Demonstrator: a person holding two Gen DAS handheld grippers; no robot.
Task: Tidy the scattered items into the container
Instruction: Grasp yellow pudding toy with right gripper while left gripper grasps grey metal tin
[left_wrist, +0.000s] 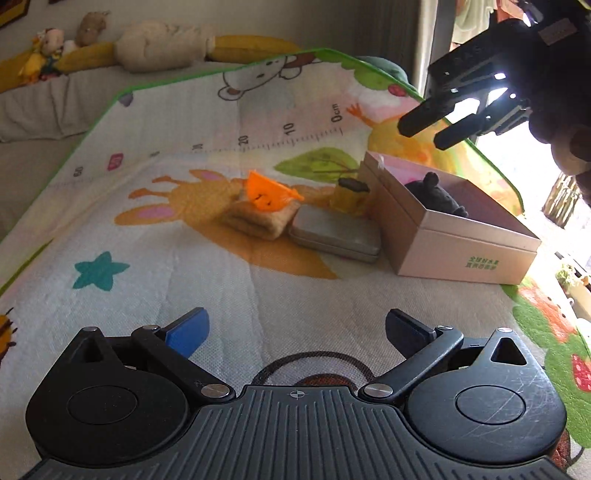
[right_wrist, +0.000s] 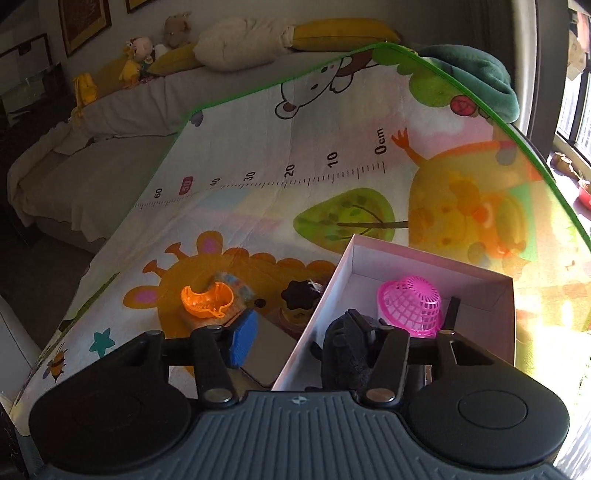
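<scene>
Both wrist views overlapping on box (left_wrist: 454, 240)

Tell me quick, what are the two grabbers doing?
Left gripper: open, holding nothing, above the mat.
Right gripper: open, empty, over the box.

A cartoon-printed mat (left_wrist: 184, 280) carries everything. Near its right edge stands an open box (left_wrist: 465, 243). Just left of the box lie a grey tin (left_wrist: 334, 234), a yellow toy (left_wrist: 351, 197) and a folded cloth (left_wrist: 258, 218).
</scene>
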